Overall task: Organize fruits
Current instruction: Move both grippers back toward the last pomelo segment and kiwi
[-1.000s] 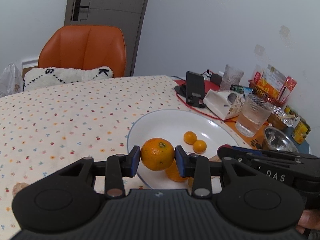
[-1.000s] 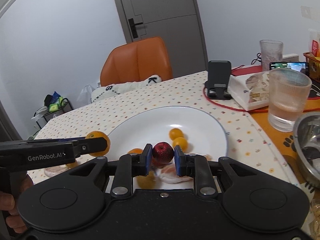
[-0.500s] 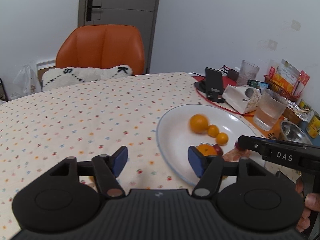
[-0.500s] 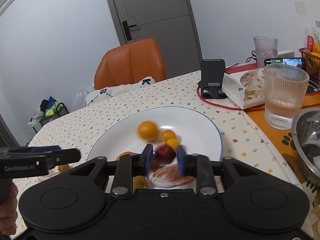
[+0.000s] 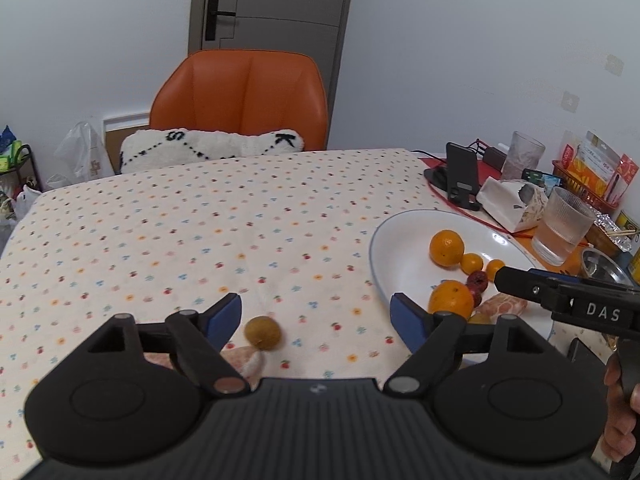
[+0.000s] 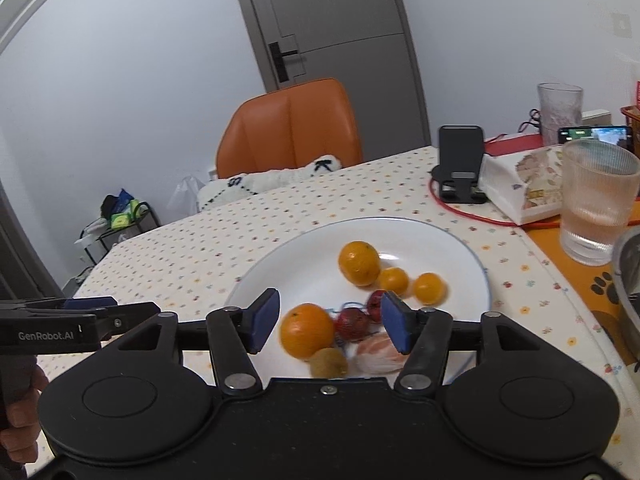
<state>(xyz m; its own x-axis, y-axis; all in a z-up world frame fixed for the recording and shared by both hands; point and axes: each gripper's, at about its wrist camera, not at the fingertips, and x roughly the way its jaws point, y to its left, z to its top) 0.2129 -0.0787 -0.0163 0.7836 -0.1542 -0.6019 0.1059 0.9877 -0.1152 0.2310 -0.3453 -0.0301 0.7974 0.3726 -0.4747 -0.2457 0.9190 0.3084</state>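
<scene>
A white plate (image 6: 460,248) holds two oranges (image 6: 359,262) (image 6: 307,330), two small orange fruits (image 6: 393,280), two red fruits (image 6: 352,322), a brown-green fruit (image 6: 329,362) and a peeled pink segment (image 6: 378,354). My right gripper (image 6: 329,322) stands open just above the plate's near side, holding nothing. My left gripper (image 5: 316,316) is open over the tablecloth, left of the plate (image 5: 394,240). A small yellow-brown fruit (image 5: 262,332) lies on the cloth by its left finger, with a pink peeled piece (image 5: 240,360) beside it.
Right of the plate stand a ribbed glass of water (image 6: 596,200), a tissue box (image 6: 520,188), a phone stand (image 6: 460,168) with a red cable, and a steel bowl (image 5: 600,266). An orange chair (image 5: 240,96) with a white cushion sits behind the table.
My left gripper opened, dropped its orange onto the plate and drew back left over the cloth. My right gripper opened and the red fruit now lies on the plate.
</scene>
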